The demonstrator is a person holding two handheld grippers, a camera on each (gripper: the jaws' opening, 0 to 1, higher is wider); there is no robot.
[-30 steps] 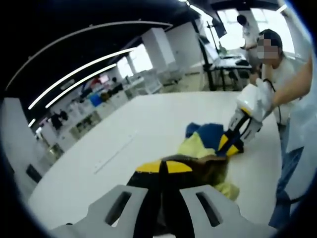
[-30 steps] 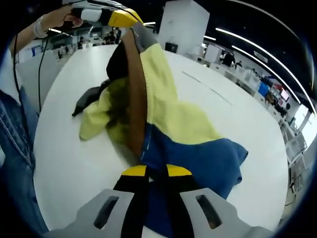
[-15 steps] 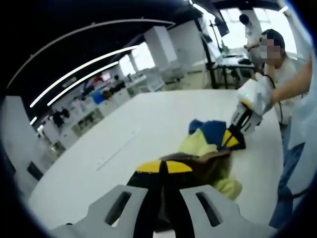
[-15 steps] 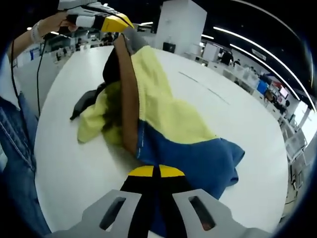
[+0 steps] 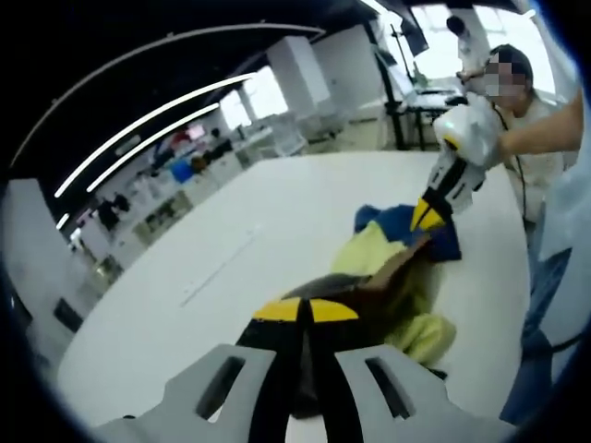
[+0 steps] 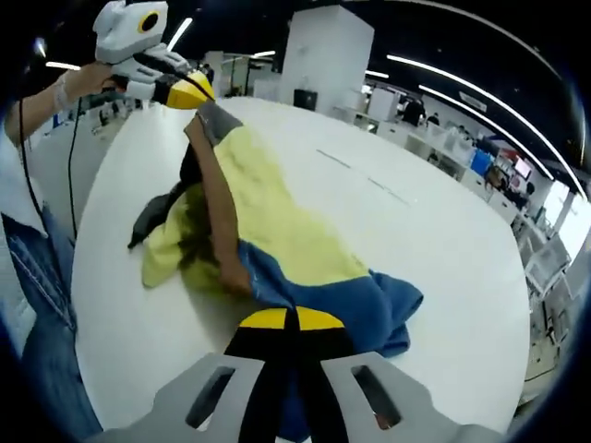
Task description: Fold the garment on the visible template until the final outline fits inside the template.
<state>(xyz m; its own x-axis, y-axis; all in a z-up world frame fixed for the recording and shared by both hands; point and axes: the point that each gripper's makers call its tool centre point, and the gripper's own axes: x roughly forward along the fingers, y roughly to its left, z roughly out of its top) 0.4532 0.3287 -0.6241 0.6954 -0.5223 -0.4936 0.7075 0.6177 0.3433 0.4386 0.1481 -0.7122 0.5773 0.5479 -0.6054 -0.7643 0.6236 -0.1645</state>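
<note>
The garment [image 6: 286,249] is held stretched above the white bench [image 6: 443,249], one end clamped in the left hand-held gripper [image 6: 196,92] and the other in the right hand-held gripper [image 5: 427,214], while its middle is draped on the bench. No fold is judged made yet; the garment is still bunched, and no template can be made out.

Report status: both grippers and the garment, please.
Left gripper shut on garment. Right gripper shut on garment. Garment lifted, stretched between them over white table.
</note>
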